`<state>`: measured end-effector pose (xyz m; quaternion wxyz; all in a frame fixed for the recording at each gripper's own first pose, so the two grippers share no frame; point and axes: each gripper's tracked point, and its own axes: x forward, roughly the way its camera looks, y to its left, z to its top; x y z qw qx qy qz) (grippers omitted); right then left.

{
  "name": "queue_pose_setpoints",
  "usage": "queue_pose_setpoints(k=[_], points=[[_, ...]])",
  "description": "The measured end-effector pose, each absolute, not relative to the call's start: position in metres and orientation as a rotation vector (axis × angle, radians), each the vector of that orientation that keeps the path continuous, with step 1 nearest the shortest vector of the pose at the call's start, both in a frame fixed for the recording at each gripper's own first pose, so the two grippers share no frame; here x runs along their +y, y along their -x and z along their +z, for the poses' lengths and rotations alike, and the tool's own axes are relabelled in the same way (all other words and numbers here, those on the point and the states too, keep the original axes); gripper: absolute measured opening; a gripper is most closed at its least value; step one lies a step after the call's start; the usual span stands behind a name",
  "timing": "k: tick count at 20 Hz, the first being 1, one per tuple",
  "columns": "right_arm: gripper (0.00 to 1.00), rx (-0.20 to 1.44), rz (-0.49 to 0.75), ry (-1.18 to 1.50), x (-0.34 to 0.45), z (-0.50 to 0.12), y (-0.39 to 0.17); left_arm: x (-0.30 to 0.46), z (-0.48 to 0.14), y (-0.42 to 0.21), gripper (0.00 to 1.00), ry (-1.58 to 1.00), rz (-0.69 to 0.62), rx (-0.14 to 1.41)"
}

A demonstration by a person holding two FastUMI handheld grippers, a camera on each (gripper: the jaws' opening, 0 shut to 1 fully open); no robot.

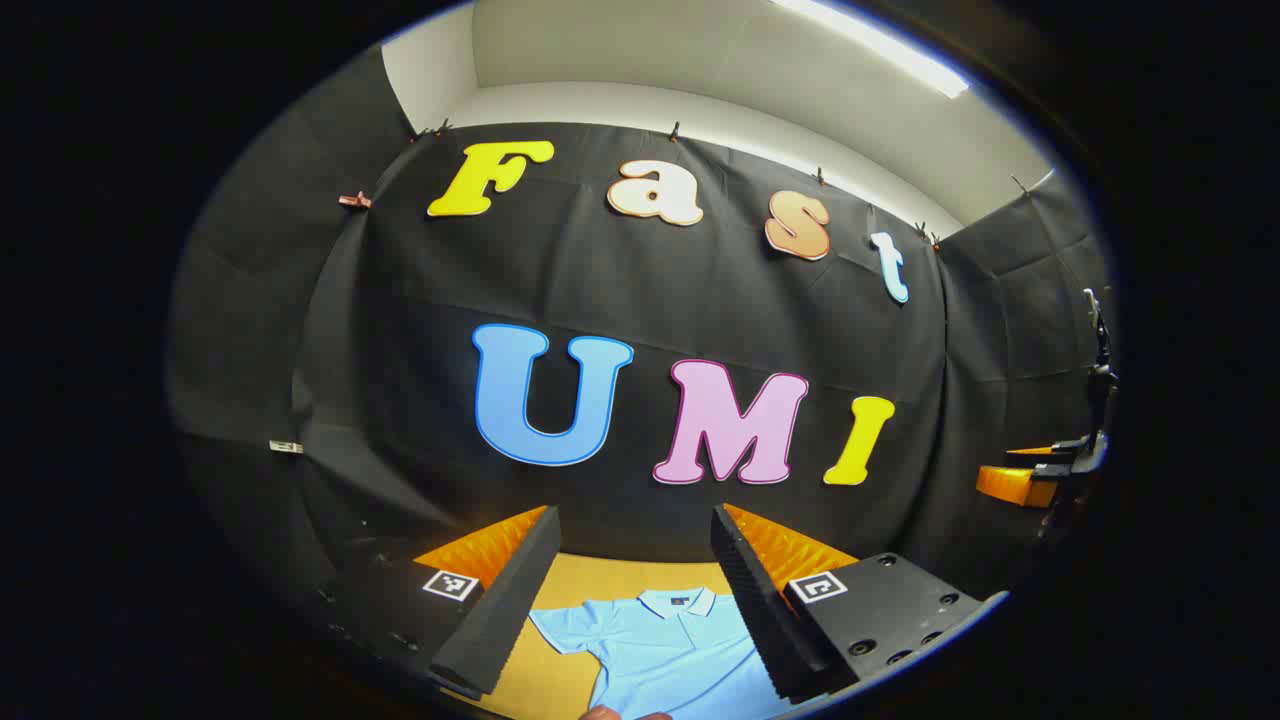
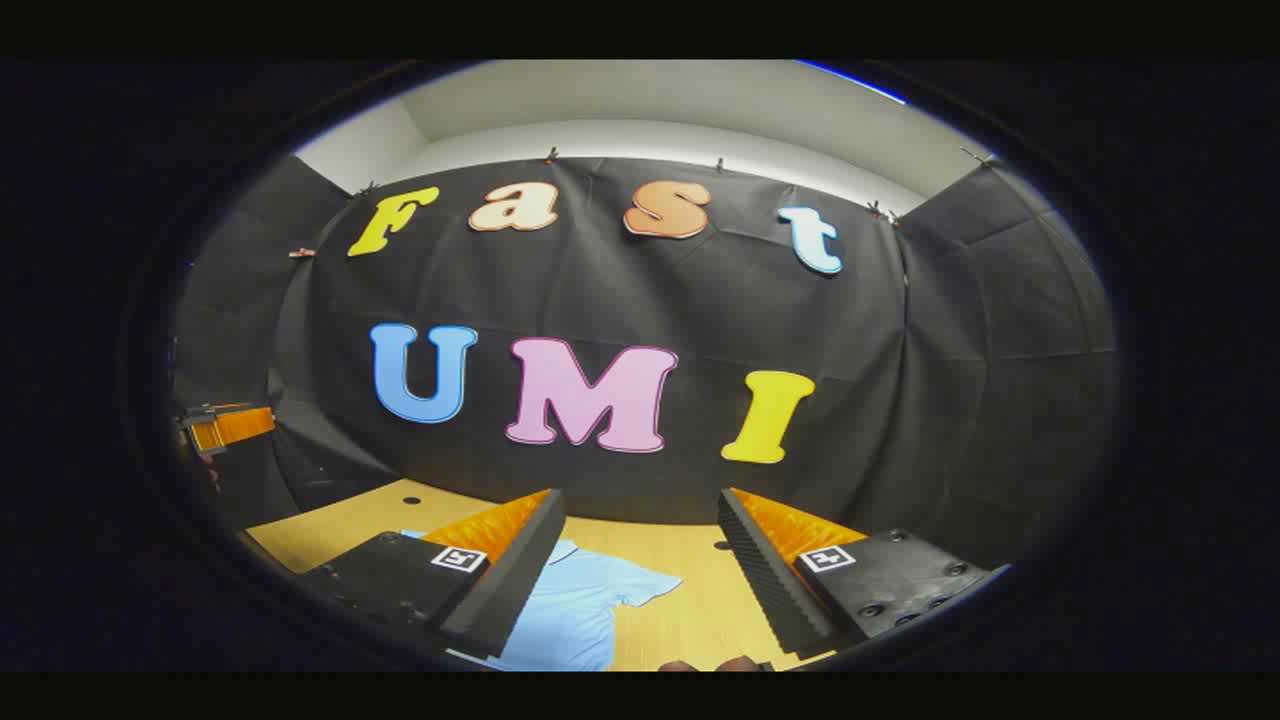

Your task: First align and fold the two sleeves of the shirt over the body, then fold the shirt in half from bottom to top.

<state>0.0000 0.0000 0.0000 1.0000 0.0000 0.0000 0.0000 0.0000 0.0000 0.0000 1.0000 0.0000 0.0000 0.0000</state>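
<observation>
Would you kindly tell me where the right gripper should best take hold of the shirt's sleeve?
Probably at the cuff end of the light blue shirt's short sleeve, coming from its outer side. It lies flat and spread out on the wooden table, pointing away from the body.

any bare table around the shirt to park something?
Yes. In the right gripper view, bare wooden table lies beside the light blue polo shirt's spread sleeve, running back to the black cloth wall. In the left gripper view, a narrower strip borders the other sleeve. The middle is crowded by shirt.

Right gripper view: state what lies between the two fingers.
Right gripper, open: between its fingers lie one sleeve of the light blue shirt and bare wooden table.
</observation>
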Motion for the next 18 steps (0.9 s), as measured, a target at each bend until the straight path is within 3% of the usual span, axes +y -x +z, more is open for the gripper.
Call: queue_pose_setpoints(k=[18], points=[[0.97, 0.013, 0.003, 0.001, 0.0018, -0.0066, -0.0026, 0.0004, -0.0002, 0.0017, 0.97, -0.017, -0.012, 0.006]])
